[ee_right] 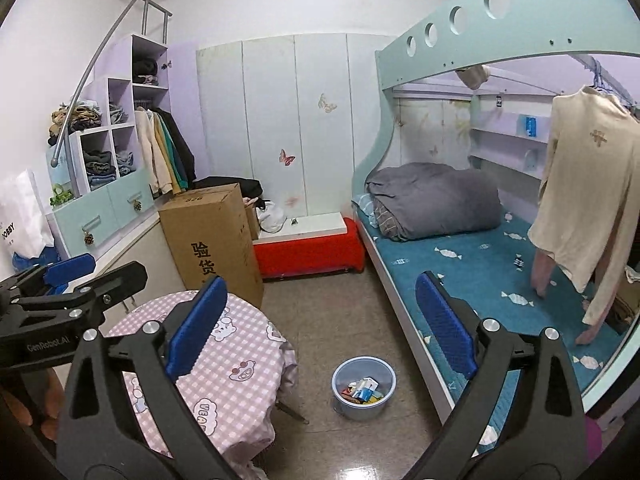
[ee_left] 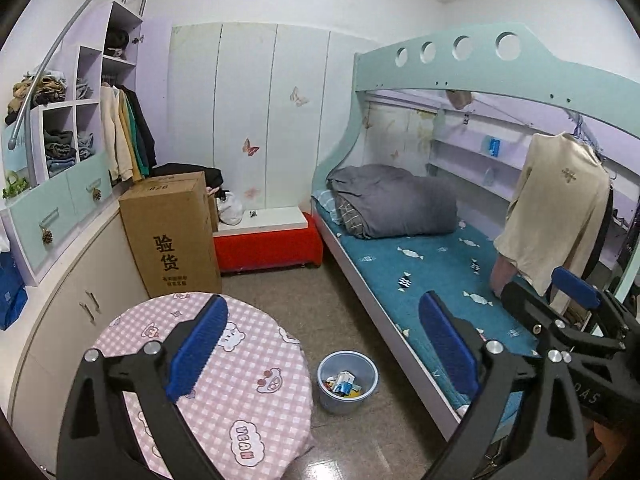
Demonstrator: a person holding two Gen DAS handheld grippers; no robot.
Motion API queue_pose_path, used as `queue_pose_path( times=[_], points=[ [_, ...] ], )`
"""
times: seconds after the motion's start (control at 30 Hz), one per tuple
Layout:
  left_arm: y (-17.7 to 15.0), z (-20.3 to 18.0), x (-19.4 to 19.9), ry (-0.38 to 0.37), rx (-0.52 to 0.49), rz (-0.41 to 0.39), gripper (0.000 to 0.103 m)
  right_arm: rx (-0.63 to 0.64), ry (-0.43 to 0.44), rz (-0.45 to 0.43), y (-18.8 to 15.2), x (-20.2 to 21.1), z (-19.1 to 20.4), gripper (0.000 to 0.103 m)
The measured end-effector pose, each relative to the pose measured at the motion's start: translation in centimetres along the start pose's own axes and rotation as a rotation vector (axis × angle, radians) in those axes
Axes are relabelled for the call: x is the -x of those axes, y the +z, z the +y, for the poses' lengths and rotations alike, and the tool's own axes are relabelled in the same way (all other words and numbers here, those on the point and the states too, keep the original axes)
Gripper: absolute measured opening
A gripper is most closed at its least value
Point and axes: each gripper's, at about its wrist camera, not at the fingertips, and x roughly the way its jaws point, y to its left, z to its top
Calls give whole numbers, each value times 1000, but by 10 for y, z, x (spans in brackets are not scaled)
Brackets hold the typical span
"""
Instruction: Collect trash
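A pale blue trash bin stands on the floor between the round table and the bed, with several crumpled wrappers inside. It also shows in the right wrist view with the wrappers. My left gripper is open and empty, held high above the table edge and the bin. My right gripper is open and empty at a similar height. The right gripper shows at the right of the left wrist view. The left gripper shows at the left of the right wrist view.
A round table with a pink checked cloth stands at the lower left. A cardboard box and a red bench stand behind it. A bunk bed with a blue mattress runs along the right. A cream shirt hangs over it.
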Motion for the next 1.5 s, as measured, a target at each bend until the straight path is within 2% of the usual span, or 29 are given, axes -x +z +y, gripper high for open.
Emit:
queue_pose_path(
  times=[0.5,0.93,1.5],
  points=[
    [-8,-28,19,16,-53,-33,95,-7,-39,-45,-12,40,-24,95],
    [-7,-40,26,22,-82,-56,95,-13,-28,-48,-14,45,-25,95],
    [-3,-37,27,8,-82,-62,95,-3,-14,-41,-10,42,-22,95]
  ],
)
